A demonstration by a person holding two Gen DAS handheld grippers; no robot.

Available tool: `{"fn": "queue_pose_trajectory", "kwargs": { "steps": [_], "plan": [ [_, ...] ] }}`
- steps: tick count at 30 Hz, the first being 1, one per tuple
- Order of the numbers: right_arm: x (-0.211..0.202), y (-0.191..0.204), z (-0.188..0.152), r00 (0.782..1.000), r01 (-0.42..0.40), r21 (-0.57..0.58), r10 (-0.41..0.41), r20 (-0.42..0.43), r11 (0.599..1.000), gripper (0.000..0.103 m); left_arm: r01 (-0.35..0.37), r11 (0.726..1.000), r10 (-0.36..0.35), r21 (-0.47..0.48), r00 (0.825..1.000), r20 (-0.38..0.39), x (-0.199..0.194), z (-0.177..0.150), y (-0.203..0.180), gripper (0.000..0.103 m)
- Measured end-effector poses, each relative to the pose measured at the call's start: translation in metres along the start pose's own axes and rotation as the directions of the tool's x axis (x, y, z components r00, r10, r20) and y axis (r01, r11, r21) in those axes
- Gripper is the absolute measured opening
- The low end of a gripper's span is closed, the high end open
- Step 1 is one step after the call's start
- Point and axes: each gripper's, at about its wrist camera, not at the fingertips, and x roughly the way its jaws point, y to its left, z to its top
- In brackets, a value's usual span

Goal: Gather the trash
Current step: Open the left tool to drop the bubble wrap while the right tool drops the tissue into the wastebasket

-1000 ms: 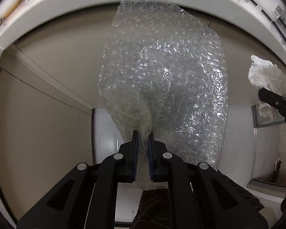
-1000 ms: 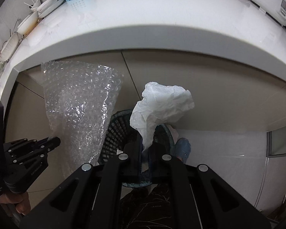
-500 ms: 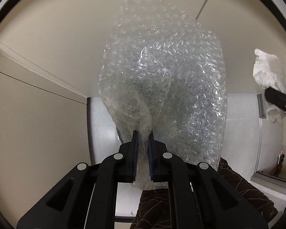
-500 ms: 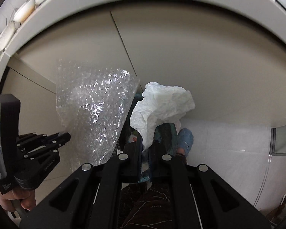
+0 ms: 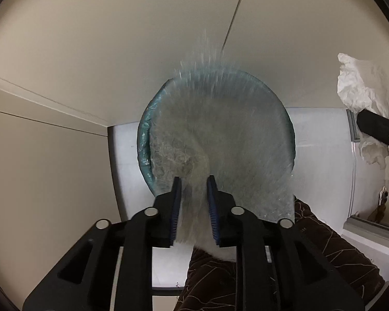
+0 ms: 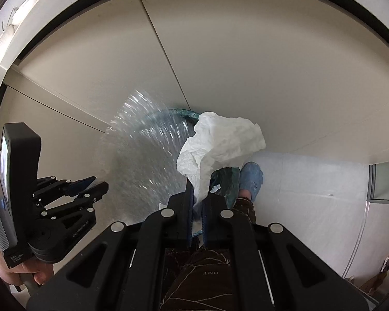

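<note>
Left gripper, jaws just opening, lets the bubble wrap fall above the bin; right gripper, pinching the white paper, should release only when over the bin

Your left gripper has just been opening, and the bubble wrap now blurs between its parted jaws, over the newly visible bin.
</note>
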Motion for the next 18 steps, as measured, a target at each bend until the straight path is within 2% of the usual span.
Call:
{"fn": "queue_pose_trajectory", "kwargs": {
  "steps": [4, 6, 7, 8, 10, 12, 14, 18],
  "plan": [
    [-0.002, -0.001, 0.001, 1.0, 0.004, -0.007, -0.004, -0.003, 1.0, 0.004, -0.005, 1.0, 0.005, -0.008, 1.0, 0.002, -0.001, 0.007, 0.004, 0.032],
    [-0.004, -0.001, 0.001, 1.0, 0.001, -0.007, -0.001, -0.002, 1.0, 0.004, -0.006, 1.0, 0.006, -0.019, 1.0, 0.025, -0.007, 0.009, 0.007, 0.049],
    [-0.005, 0.0, 0.002, 1.0, -0.002, -0.006, 0.002, -0.001, 1.0, 0.005, -0.007, 1.0, 0.008, -0.024, 0.999, 0.046, -0.015, 0.01, 0.009, 0.053],
    [-0.006, 0.0, 0.002, 1.0, -0.005, -0.005, 0.005, 0.001, 1.0, 0.005, -0.009, 1.0, 0.011, -0.028, 0.998, 0.066, -0.021, 0.012, 0.012, 0.062],
    [-0.008, 0.001, 0.003, 1.0, -0.014, -0.007, 0.014, 0.008, 1.0, 0.005, -0.006, 0.999, 0.011, -0.042, 0.994, 0.107, -0.027, 0.004, 0.013, 0.07],
    [-0.008, 0.004, 0.003, 1.0, -0.022, -0.009, 0.023, 0.015, 1.0, 0.005, -0.003, 0.998, 0.012, -0.064, 0.989, 0.149, -0.031, -0.007, 0.007, 0.086],
    [-0.006, 0.009, 0.006, 0.999, -0.032, -0.012, 0.032, 0.017, 0.999, 0.005, -0.001, 0.996, 0.017, -0.084, 0.981, 0.192, -0.042, -0.008, 0.014, 0.092],
    [0.01, 0.019, 0.006, 0.999, -0.048, -0.032, 0.048, 0.01, 0.998, 0.005, 0.032, 0.993, -0.003, -0.117, 0.97, 0.241, -0.058, -0.008, 0.027, 0.097]
  ]
}}
